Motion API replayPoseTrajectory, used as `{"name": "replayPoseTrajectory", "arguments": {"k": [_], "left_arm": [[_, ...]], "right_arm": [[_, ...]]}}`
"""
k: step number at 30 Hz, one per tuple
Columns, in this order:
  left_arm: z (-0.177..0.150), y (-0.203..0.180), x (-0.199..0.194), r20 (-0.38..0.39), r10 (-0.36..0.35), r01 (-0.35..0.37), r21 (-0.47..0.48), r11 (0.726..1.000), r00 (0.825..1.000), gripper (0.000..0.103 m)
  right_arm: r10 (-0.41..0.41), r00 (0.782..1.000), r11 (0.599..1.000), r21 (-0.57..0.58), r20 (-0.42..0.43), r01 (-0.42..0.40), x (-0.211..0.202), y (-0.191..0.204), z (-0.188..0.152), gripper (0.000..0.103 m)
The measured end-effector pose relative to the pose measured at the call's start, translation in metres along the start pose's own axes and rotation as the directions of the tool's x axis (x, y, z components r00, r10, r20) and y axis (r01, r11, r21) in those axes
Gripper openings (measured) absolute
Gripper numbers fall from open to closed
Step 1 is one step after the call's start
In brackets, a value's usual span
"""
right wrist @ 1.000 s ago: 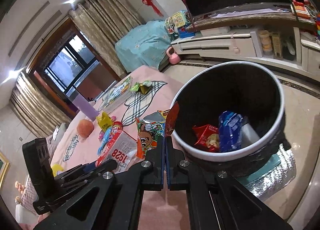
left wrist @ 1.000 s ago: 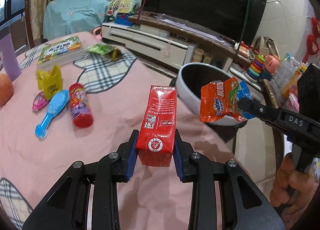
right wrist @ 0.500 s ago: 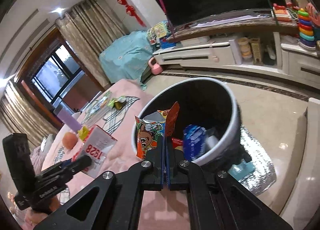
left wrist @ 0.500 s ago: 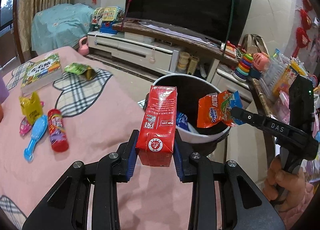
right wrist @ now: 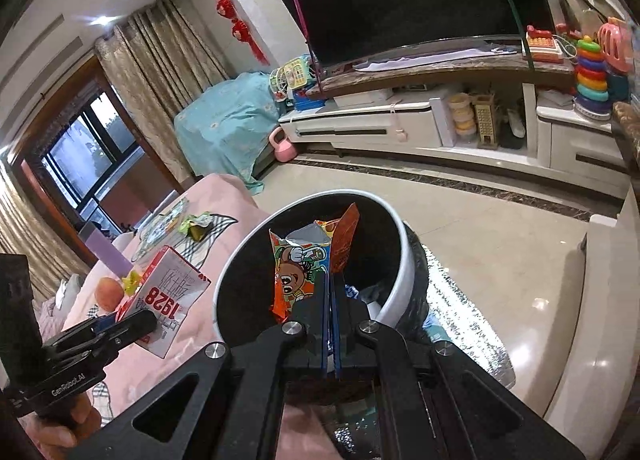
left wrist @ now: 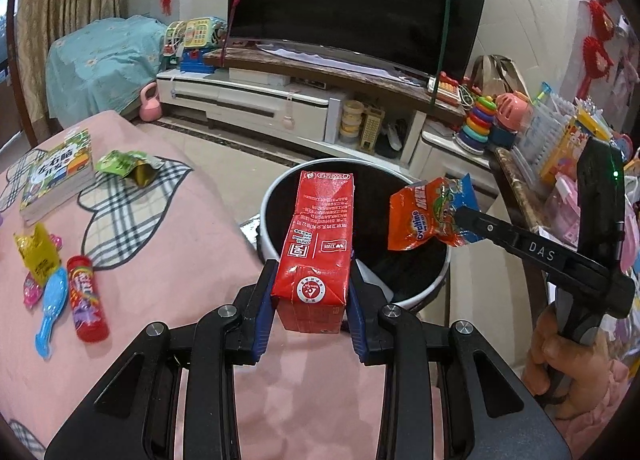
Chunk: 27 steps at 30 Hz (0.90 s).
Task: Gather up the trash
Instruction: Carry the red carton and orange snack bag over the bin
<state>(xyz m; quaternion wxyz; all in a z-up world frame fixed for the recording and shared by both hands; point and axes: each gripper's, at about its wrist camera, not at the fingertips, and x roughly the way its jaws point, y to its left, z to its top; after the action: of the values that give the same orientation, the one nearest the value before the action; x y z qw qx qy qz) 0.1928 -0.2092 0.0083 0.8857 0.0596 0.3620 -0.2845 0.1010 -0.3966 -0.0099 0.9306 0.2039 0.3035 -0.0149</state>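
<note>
The left tool point(left wrist: 311, 302) is clamped on a red drink carton point(left wrist: 316, 248), which is held upright between the blue pads point(left wrist: 265, 300) by its lower part. In the left wrist view the carton is seen in front of the bin point(left wrist: 420, 298), a round container with a white rim and a dark inside, standing on the floor just beside the edge of the pink cover point(left wrist: 168, 260). The right tool point(right wrist: 330, 318) is pressed together on an orange snack wrapper point(right wrist: 298, 272); its pads are closed with only the thin foil between them. In the right wrist view the wrapper is held over the open mouth of the bin point(right wrist: 404, 264), and some wrappers can be seen lying already at the bottom. In the left wrist view the same wrapper point(left wrist: 430, 216) is seen at the tip of the right tool point(left wrist: 460, 216), above the right side of the bin, and a hand point(left wrist: 560, 360) is seen on the handle. On the pink cover several things are left: a red tube point(left wrist: 86, 300), a blue brush point(left wrist: 54, 308) beside it, a yellow wrapper point(left wrist: 38, 256), a green wrapper point(left wrist: 128, 166) and a book point(left wrist: 58, 176). A peach point(right wrist: 110, 294) is also seen on the cover in the right wrist view. A large dark television point(left wrist: 356, 0) is standing behind on a long cabinet point(left wrist: 260, 100).
</note>
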Motion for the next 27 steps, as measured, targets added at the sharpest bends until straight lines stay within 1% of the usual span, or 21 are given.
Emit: {"name": "replayPoseTrajectory", "arguments": {"k": [15, 27], "left_arm": [[0.013, -0.018, 0.028, -0.043, -0.006, 0.007, 0.022, 1.000, 0.999, 0.030], [0.016, -0.022, 0.043, -0.065, -0.009, 0.011, 0.030, 0.999, 0.998, 0.030]], "right_arm": [[-0.035, 0.999, 0.999, -0.037, -0.028, 0.034, 0.015, -0.003, 0.010, 0.001], [-0.044, 0.997, 0.998, -0.056, -0.060, 0.041, 0.026, -0.003, 0.016, 0.002]]}}
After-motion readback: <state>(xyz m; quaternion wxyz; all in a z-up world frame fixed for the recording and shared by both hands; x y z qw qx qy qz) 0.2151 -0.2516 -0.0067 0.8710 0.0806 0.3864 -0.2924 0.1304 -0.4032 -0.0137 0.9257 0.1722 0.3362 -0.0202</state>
